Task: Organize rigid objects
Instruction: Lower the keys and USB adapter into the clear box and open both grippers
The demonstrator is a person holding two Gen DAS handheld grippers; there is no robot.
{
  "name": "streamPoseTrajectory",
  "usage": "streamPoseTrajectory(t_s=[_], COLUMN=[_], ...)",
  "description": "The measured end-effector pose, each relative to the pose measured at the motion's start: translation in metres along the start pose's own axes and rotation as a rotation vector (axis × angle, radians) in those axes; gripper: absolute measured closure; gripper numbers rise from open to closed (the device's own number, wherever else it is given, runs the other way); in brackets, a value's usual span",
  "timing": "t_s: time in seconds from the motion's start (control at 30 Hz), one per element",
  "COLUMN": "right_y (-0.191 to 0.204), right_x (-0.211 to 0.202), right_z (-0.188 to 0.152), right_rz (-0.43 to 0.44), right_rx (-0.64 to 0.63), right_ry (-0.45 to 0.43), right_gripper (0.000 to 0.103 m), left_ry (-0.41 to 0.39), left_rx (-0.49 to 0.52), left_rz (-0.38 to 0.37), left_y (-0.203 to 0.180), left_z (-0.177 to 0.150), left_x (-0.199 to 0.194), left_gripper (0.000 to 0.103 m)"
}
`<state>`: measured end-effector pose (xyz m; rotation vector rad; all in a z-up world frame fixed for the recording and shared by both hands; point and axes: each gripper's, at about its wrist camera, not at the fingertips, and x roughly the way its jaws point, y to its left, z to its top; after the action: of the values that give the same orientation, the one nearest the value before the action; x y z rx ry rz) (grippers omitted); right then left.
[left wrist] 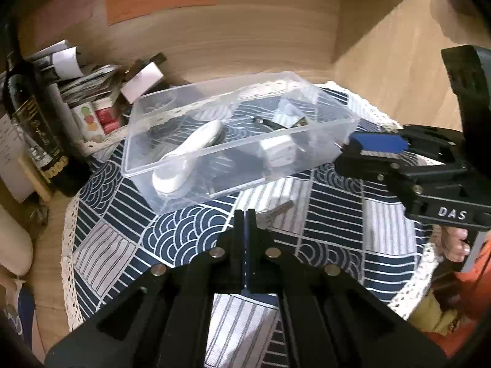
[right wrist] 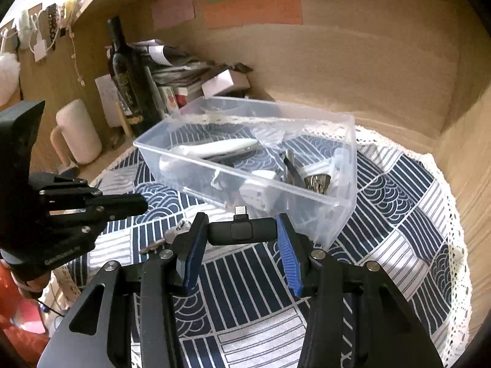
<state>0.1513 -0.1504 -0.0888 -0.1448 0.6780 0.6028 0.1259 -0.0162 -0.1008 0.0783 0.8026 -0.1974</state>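
The right gripper (right wrist: pixel 241 233) clamps a small black adapter (right wrist: pixel 241 231) between its blue-padded fingers (right wrist: pixel 287 257), just beside the near wall of the clear plastic box (right wrist: pixel 343 190) on the counter's patterned cloth (right wrist: pixel 399 214). The left gripper (left wrist: pixel 245 219) has its fingers pressed together, empty, above a key (left wrist: pixel 277 211) lying on the cloth.

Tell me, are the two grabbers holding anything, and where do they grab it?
The right gripper holds a small black adapter by its two short ends, plug pointing away. The left gripper is shut with nothing in it.
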Motion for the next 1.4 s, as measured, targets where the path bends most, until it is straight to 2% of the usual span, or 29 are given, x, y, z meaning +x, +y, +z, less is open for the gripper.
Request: streamPoseTrajectory(t_s=[0.07,0.13,0.2,0.23,0.4,0.47,0.53,0.77,1.03,1.4], right_y=[0.001,0.001,0.001,0.000,-0.007,-0.009,-0.011,-0.015,-0.013,-0.015], right_x=[-0.003,-0.005,-0.005,-0.006,-0.005,-0.005,-0.005,-0.002,-0.005,-0.024], right_z=[0.001,0.001,0.001,0.000,-0.002,-0.003,-0.003,-0.003,0.003,0.031], right_rz=[0.002,0.001,0.002,0.001,-0.007,-0.009,-0.012,-0.016,-0.019,-0.046], right_rx=[0.000,0.001,0.002,0.004,0.016,0.021,0.027,0.034,0.025,0.013], right_ry=[-0.009,-0.012,-0.010,-0.009,0.002,0.003,0.003,0.003,-0.016,-0.112], right_gripper=[0.061,0.061,0.061,0.061,0.061,0.061,0.061,0.061,0.061,0.061], left_ry=[0.025,0.056,0.076,0.094,0.188,0.157,0.151,0.100,-0.005,-0.172], left_rx=[0.001,0.004,0.005,0.009,0.046,0.066,0.058,0.061,0.015,-0.026], left_rz=[-0.021,-0.029,-0.021,-0.023,-0.045,-0.013,-0.020,0.023,0.035,0.033], left_y=[-0.002,-0.004,-0.006,-0.006,-0.016,-0.020,-0.019,-0.020,-0.012,0.004], left_z=[0.000,0.002,0.001,0.002,0.003,0.004,0.005,-0.003,0.000,0.047], left_x=[0.004,0.016,0.028,0.036,0.073,0.075,0.075,0.059,0.013,-0.041], left_gripper=[0.094,0.067,0.053,0.052,0.052,0.069,0.076,0.077,0.077,0.077])
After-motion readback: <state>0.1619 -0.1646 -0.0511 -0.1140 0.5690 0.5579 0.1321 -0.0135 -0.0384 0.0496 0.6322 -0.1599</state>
